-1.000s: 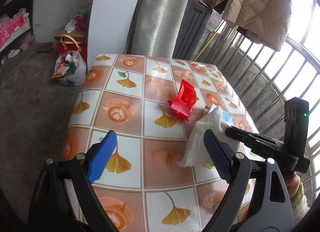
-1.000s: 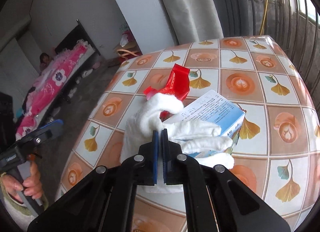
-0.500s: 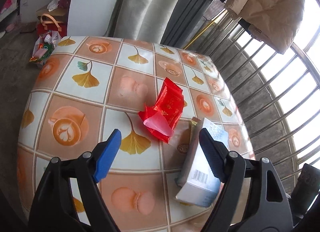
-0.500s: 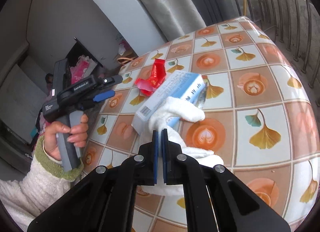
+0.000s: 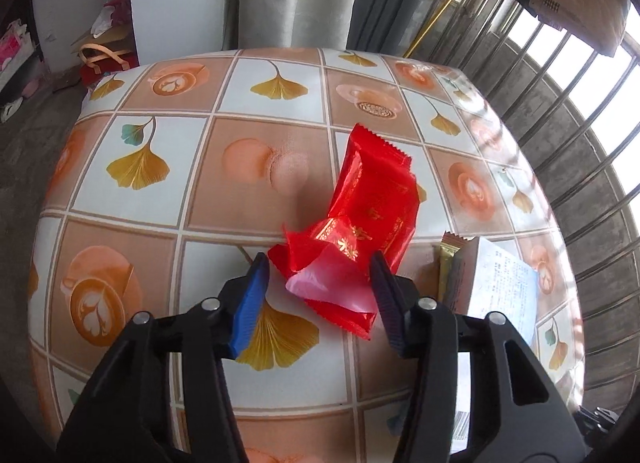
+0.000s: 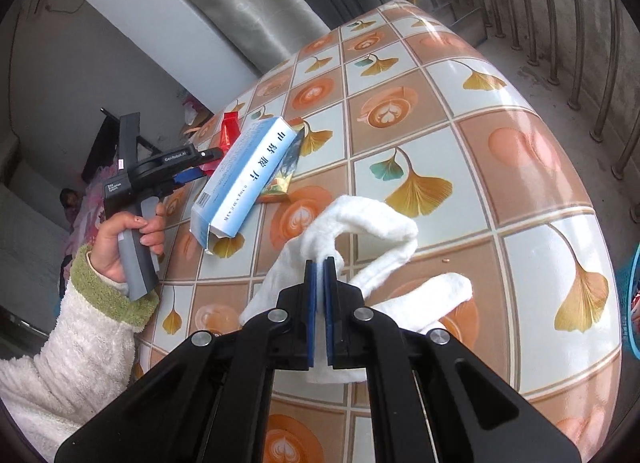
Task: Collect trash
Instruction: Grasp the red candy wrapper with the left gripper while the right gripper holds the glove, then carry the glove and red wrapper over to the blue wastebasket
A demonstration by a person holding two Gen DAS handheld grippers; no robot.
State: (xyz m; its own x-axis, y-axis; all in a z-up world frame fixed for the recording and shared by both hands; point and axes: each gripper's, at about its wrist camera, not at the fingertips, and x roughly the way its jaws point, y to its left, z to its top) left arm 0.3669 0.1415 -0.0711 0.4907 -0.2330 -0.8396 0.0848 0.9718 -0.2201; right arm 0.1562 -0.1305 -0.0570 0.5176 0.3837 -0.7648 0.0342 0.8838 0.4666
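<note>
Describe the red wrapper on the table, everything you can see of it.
The red wrapper is a crinkled, glossy plastic packet with gold print and zigzag-cut ends. It is torn open at the near end, where a paler pink inside shows. It lies on the patterned tablecloth, left of a gold wrapper and a white box. Its near end sits between the closing jaws of the left gripper, not yet pinched.

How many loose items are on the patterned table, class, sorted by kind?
Wrappers: 2, the red wrapper between the closing left gripper and a gold wrapper.
Boxes: 1, the blue and white box.
Cloths: 1, the white cloth pinched by the right gripper.
Total: 4
</note>
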